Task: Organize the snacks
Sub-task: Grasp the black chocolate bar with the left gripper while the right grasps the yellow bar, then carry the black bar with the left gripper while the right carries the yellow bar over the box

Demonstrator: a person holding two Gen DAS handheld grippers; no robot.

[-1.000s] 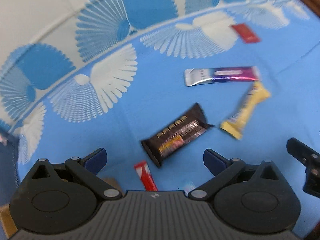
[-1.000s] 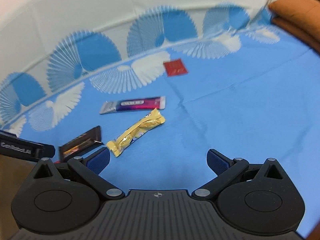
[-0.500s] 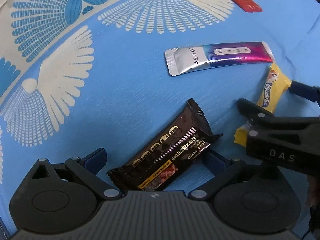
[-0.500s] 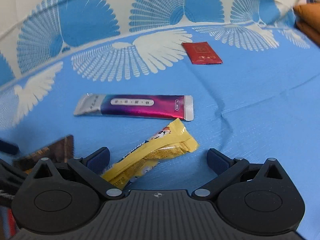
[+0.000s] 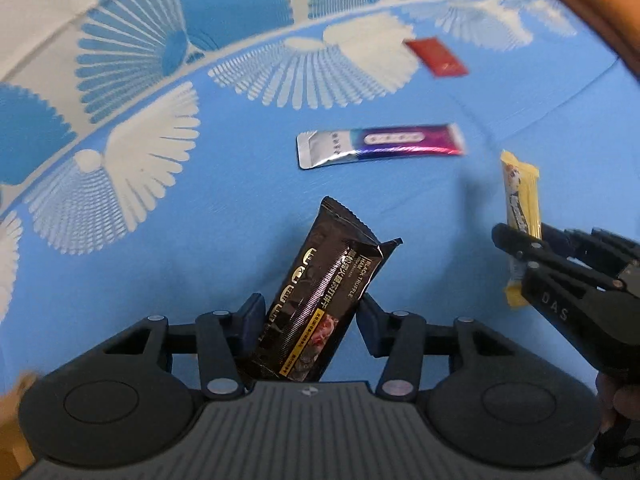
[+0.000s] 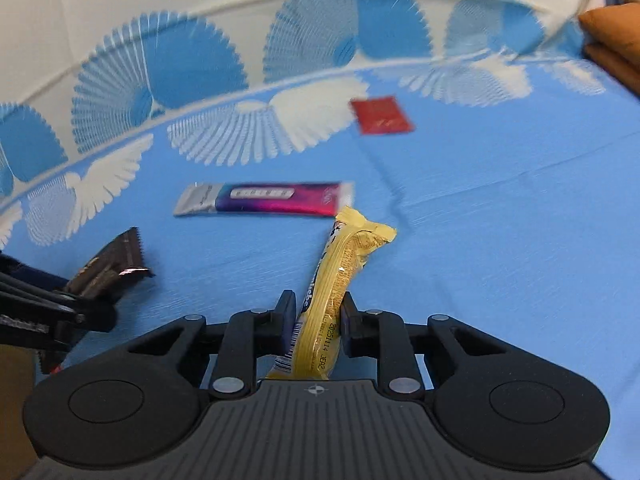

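My left gripper (image 5: 310, 312) is shut on a black truffle snack bar (image 5: 326, 292) and holds it lifted above the blue cloth. My right gripper (image 6: 316, 314) is shut on a yellow snack bar (image 6: 340, 276), also lifted. The right gripper with the yellow bar (image 5: 520, 204) shows at the right of the left wrist view. The black bar (image 6: 108, 268) shows at the left of the right wrist view. A purple and silver stick packet (image 5: 380, 150) (image 6: 264, 200) and a red sachet (image 5: 436, 58) (image 6: 380, 115) lie flat on the cloth farther off.
The blue cloth with white and blue fan patterns (image 6: 500, 220) covers the surface. An orange-brown cushion (image 6: 612, 36) sits at the far right edge. A brown cardboard edge (image 6: 16, 400) shows at the lower left.
Both grippers have closed on their bars and lifted them off the cloth: the left on the black bar, the right on the yellow bar. Both bars now stand tilted up.
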